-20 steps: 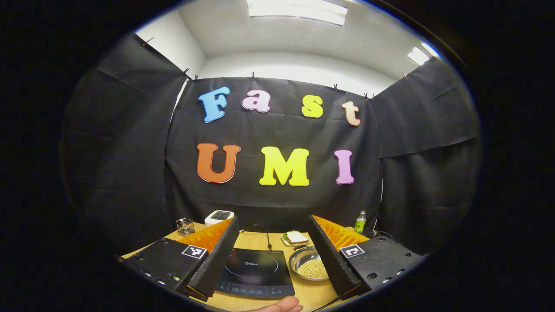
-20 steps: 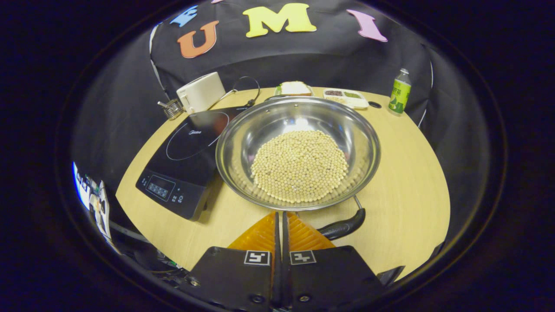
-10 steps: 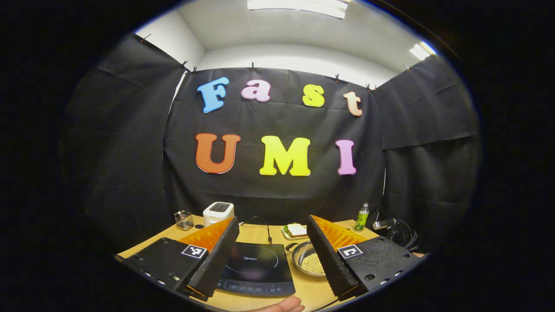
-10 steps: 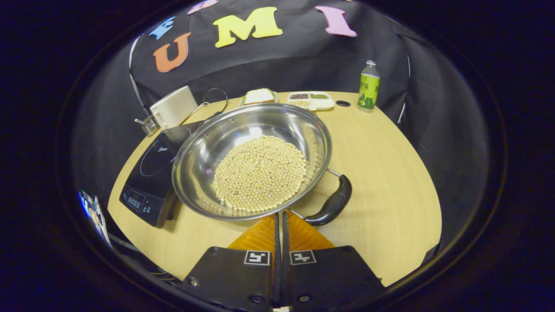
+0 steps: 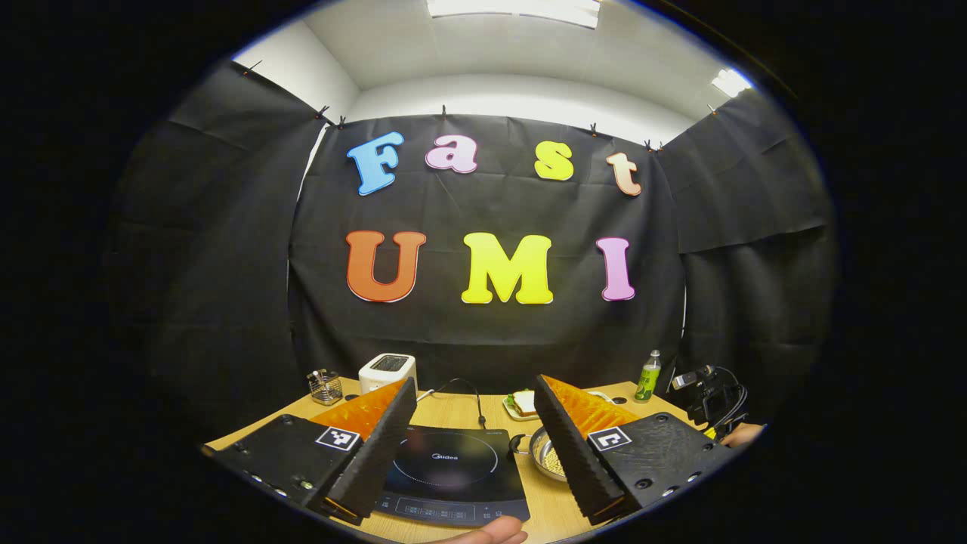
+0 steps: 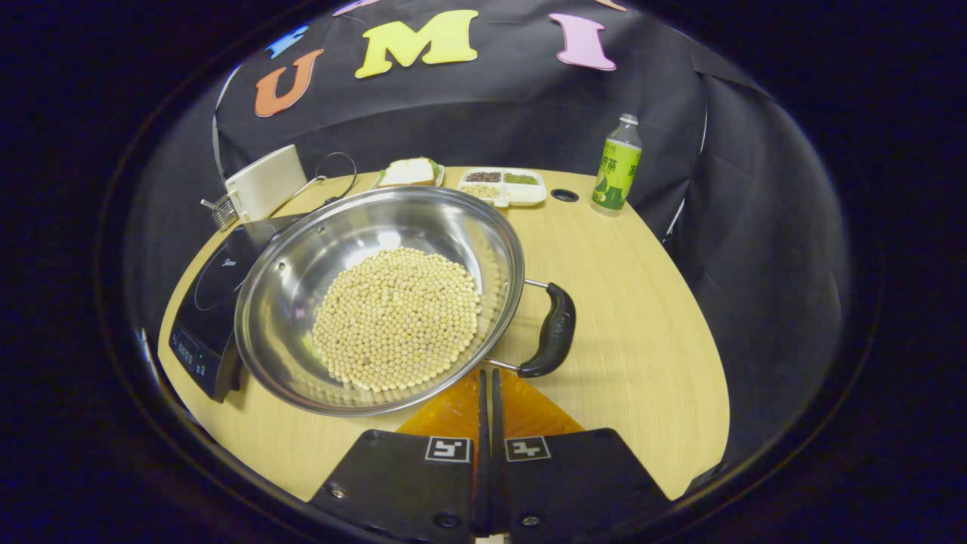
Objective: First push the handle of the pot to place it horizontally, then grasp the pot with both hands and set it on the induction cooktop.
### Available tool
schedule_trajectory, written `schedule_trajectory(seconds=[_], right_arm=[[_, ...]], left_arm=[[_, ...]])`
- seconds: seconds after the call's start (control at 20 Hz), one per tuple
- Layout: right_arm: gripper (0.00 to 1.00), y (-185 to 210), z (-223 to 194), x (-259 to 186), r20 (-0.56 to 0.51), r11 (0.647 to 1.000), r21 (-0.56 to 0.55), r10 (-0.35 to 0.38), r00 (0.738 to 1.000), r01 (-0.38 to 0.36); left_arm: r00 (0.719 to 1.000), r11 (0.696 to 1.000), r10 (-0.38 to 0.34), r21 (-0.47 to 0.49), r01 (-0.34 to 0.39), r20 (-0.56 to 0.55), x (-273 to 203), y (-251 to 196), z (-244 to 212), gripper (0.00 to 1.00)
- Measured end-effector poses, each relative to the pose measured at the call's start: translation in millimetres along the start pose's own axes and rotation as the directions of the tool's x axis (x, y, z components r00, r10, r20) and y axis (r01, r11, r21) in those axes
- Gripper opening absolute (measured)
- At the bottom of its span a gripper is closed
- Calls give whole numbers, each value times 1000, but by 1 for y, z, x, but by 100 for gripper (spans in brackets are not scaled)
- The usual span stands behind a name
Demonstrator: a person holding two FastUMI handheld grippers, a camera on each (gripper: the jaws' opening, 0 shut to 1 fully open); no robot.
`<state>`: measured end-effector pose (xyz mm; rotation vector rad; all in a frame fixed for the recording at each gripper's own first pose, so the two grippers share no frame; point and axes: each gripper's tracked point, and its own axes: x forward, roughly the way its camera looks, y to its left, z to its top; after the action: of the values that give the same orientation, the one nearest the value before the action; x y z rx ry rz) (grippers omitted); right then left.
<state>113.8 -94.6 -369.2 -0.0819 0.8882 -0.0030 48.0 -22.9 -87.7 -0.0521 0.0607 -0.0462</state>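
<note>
Your right gripper (image 6: 487, 381) has its two fingers pressed together with nothing between them, tips sitting just beside the near rim of the pot (image 6: 378, 298), close to the lower post of its handle; whether they touch the metal cannot be told. The pot is a wide, shallow steel pan holding a mound of pale round beans (image 6: 396, 317). It rests on the wooden table (image 6: 642, 355), its far-left edge overlapping or lying against the induction cooktop (image 6: 208, 302). The black handle (image 6: 550, 332) sticks out from the pot's right side in the right gripper view.

Your left gripper (image 5: 476, 427) is held high above the table's near edge, fingers spread wide and holding nothing. Between them, in the left gripper view, you see the cooktop (image 5: 453, 472), with the pot (image 5: 545, 457) partly hidden behind the right-hand finger.

Along the table's back edge stand a white toaster (image 6: 264, 181), a sandwich on a plate (image 6: 408, 172), a divided tray (image 6: 502, 187) and a green-labelled bottle (image 6: 617, 166). A small wire basket (image 5: 325, 387) sits near the toaster.
</note>
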Motion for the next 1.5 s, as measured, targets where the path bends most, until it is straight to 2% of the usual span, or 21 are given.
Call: schedule_trajectory(seconds=[0.05, 0.1, 0.15, 0.3, 0.35, 0.4, 0.5, 0.55, 0.7, 0.75, 0.8, 0.85, 0.9, 1.1, 1.25, 1.35, 1.5], right_arm=[[0, -4, 3, 3, 5, 1000, 6, -1, 1000, 1], [4, -7, 9, 7, 11, 1000, 20, 5, 1000, -5], [1, -9, 13, 9, 19, 999, 36, 17, 1000, -18], [4, -17, 25, 17, 46, 997, 57, 40, 998, -42], [1, -20, 29, 22, 56, 998, 49, 38, 998, -41], [4, -22, 33, 25, 69, 999, 35, 34, 997, -37], [1, -26, 38, 29, 93, 1000, 18, 19, 995, -21], [4, -29, 41, 32, 103, 1000, 14, 5, 995, -6], [1, -33, 43, 31, 109, 999, 33, -22, 994, 18], [4, -35, 44, 31, 116, 999, 51, -21, 993, 16], [14, -34, 45, 29, 121, 998, 57, -19, 993, 13], [17, -37, 45, 25, 130, 998, 61, -31, 991, 23], [24, -40, 47, 22, 148, 997, 69, -42, 988, 32], [63, -47, 61, -3, 232, 995, 64, -92, 968, 79], [69, -44, 71, -19, 277, 995, 49, -96, 956, 86], [87, -40, 75, -23, 284, 996, 50, -87, 955, 76], [84, -37, 82, -24, 292, 996, 40, -86, 953, 77]], left_arm=[[1000, 1000, -4, 8, 4, -13, 6, -1, -5, 94], [1000, 1000, -6, 17, 6, -27, 11, -2, -12, 94], [999, 1000, -8, 21, 8, -42, 15, -3, -16, 94], [998, 999, -6, 37, 8, -59, 27, -5, -19, 94], [998, 999, -5, 38, 8, -63, 30, -5, -20, 94], [998, 999, -5, 36, 8, -65, 33, -5, -21, 94], [998, 1000, 3, 27, -1, -69, 40, -1, -25, 94], [997, 1000, 12, 18, -11, -74, 44, 3, -28, 94], [996, 1000, 7, -8, -8, -90, 62, 3, -37, 94], [995, 1000, 4, -10, -5, -95, 70, 2, -41, 94], [993, 1000, 1, -13, -2, -116, 77, 2, -51, 94], [990, 1000, -7, -22, 3, -141, 84, -1, -62, 94], [987, 999, -17, -32, 12, -162, 91, -5, -71, 94], [974, 1000, 1, 17, 3, -227, 113, -10, -103, 94], [957, 999, -35, -4, 36, -287, 124, -26, -130, 94], [948, 999, -45, -1, 47, -314, 130, -32, -140, 94], [930, 998, -67, -5, 70, -361, 138, -42, -162, 94]])
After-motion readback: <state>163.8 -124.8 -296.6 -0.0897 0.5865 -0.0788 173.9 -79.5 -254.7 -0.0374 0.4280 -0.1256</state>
